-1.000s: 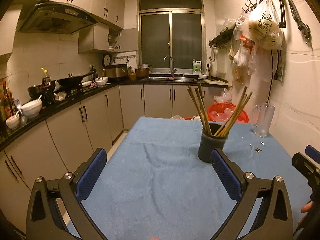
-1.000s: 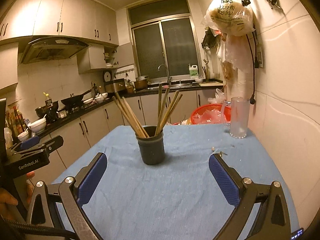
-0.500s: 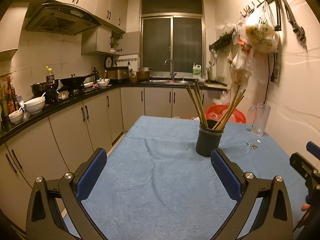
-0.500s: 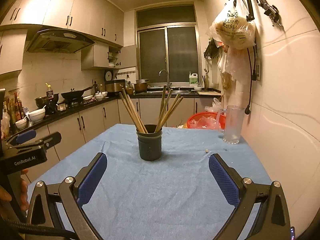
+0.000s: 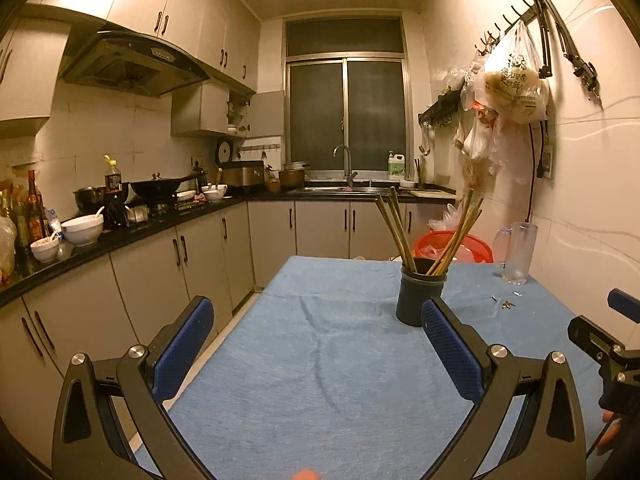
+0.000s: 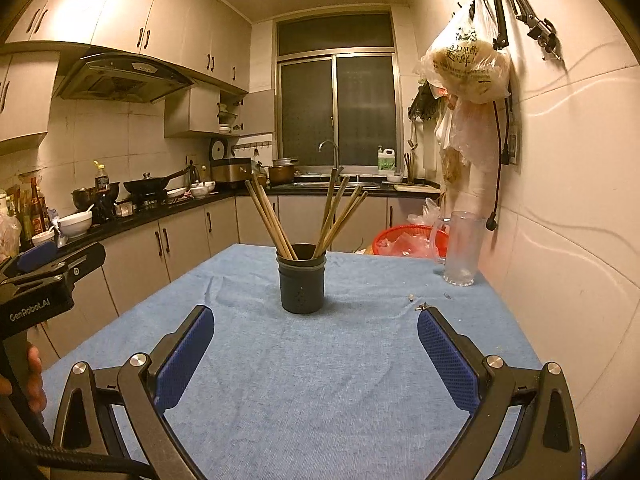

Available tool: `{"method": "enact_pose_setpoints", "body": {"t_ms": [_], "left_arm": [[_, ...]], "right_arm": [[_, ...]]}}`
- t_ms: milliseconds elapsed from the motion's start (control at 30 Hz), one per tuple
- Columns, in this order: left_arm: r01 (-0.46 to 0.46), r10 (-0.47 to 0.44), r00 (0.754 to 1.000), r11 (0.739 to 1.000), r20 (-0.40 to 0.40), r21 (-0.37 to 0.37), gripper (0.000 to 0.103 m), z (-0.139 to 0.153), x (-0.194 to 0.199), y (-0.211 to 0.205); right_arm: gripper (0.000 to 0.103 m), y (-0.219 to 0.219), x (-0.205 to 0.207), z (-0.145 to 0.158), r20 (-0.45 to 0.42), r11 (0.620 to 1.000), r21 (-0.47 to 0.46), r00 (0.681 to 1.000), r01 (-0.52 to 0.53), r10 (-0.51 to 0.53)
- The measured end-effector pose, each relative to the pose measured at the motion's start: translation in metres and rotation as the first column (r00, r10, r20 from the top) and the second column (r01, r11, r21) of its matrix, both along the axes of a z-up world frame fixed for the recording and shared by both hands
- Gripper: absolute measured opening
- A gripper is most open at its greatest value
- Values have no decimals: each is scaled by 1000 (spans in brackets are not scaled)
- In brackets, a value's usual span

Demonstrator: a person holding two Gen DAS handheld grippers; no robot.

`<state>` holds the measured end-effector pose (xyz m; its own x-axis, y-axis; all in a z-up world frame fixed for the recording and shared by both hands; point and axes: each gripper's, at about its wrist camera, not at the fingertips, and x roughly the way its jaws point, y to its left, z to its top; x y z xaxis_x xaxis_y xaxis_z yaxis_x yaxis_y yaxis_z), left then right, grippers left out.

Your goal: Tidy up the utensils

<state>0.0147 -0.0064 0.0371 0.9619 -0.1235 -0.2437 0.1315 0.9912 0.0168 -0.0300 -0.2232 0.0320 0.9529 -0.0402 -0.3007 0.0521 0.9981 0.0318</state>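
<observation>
Both my claws are spread wide and carry nothing. My left claw (image 5: pixel 318 340) hangs low over the near end of the worktop (image 5: pixel 320 380), and my right claw (image 6: pixel 316 344) does the same a little further along, each with blue pads well apart from anything on the cloth.

The chopsticks (image 6: pixel 304 216) all stand in the dark holder (image 6: pixel 301 280), which sits upright on the blue cloth at about 12 o'clock from my right claw and nearer 1 o'clock from my left. They lean outward in two fans, one bunch toward 11 o'clock, the other toward 1 o'clock, because the cup is wide and lets them rest on its rim. I see no loose chopstick on the cloth, so I judge the gathering done, or nearly so.

A clear glass mug (image 6: pixel 460 248) stands near the wall at 2 o'clock, well apart from the holder, with a few small scraps (image 6: pixel 422 306) on the cloth between. I hold both claws back and clear so that neither knocks the tall sticks.
</observation>
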Motion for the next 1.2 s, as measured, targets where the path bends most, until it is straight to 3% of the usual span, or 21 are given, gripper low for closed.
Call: {"method": "enact_pose_setpoints", "body": {"t_ms": [467, 1200], "left_arm": [[-10, 9, 1000, 1000, -11, -19, 103, 3, -14, 7], [-2, 4, 999, 1000, 50, -26, 103, 17, -43, 9]], "right_arm": [[103, 3, -13, 4, 10, 1000, -6, 1000, -5, 5], [103, 10, -34, 12, 45, 1000, -10, 999, -6, 7]]}}
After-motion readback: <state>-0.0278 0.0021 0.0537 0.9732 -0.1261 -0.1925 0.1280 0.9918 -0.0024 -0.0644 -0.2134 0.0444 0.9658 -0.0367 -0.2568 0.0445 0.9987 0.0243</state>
